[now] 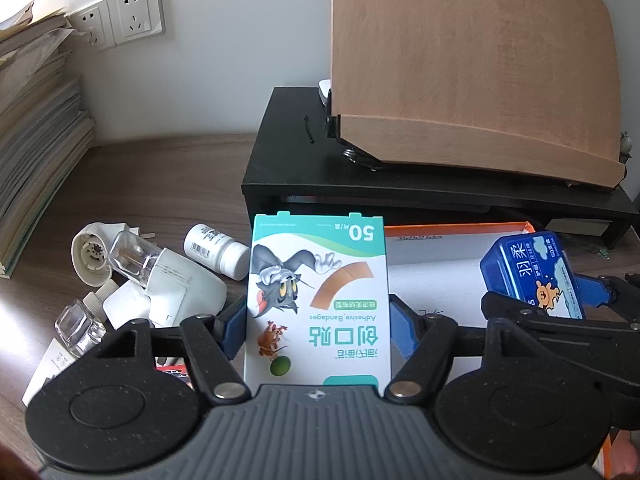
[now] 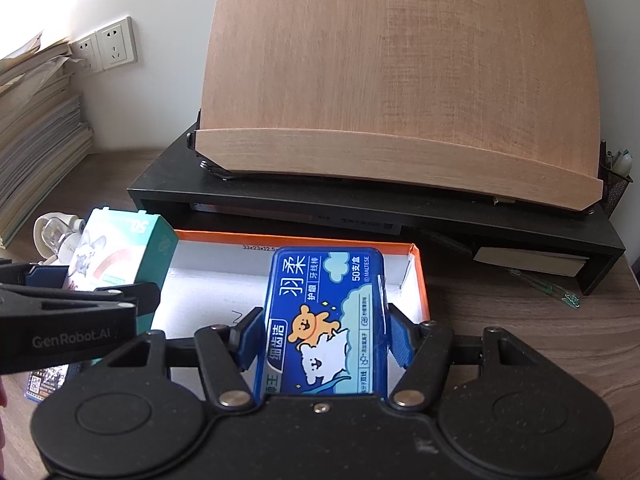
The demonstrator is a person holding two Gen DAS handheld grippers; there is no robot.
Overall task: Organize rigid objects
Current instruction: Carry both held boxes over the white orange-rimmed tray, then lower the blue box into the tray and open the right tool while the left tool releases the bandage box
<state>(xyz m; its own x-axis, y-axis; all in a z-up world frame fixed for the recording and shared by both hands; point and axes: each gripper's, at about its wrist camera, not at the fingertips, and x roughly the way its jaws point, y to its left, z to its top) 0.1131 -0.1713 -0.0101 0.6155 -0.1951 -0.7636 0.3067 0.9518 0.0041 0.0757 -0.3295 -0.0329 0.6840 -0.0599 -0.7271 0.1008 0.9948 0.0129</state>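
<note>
Desk [image 1: 168,168] clutter hides behind gripper-clamped bandage box [image 1: 318,304].

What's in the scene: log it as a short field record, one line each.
left tool: shut on bandage box
right tool: shut on blue floss tin
container: orange-rimmed box, white inside, below both items
left of box: white pill bottle, glass vials, white plug-in devices
behind: black desk riser, wooden stand on top
</note>
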